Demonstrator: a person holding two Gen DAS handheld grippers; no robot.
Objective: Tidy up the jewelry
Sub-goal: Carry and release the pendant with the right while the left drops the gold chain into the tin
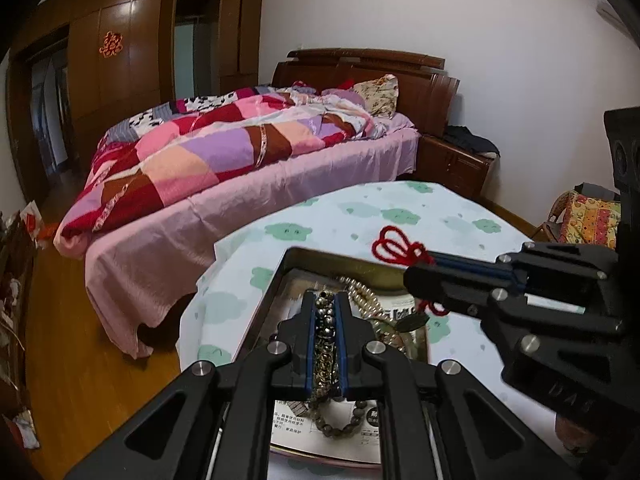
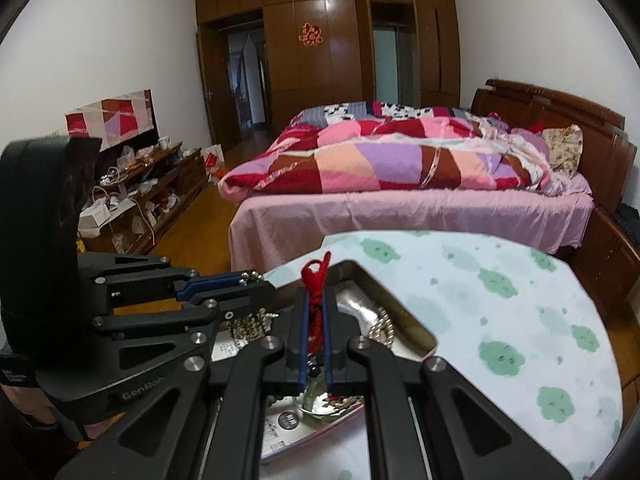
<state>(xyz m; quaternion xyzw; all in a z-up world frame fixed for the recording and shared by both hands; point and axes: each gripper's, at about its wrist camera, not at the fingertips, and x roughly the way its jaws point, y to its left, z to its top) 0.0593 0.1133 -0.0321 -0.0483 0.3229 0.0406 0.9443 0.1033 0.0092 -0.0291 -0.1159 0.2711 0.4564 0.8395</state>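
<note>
A bedroom with dark wood furniture and white walls

A bed (image 2: pixel 408 204) with a pink sheet and a patchwork quilt (image 2: pixel 384 160) is set against a carved wooden headboard (image 2: pixel 560 108), with a nightstand (image 1: pixel 456 160) beside it. The far wall is filled by a glossy brown wardrobe (image 2: pixel 320 40) bearing a red paper ornament (image 2: pixel 311 34). A cluttered low cabinet (image 2: pixel 148 196) is seen along the white wall (image 2: pixel 100 40), above an orange wooden floor (image 1: pixel 80 340). A round table (image 2: pixel 500 300) is covered by a cloth printed with green clouds.

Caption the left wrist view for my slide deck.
Left gripper clamps a beaded bracelet over the metal tin; right gripper holds a red cord.
</note>
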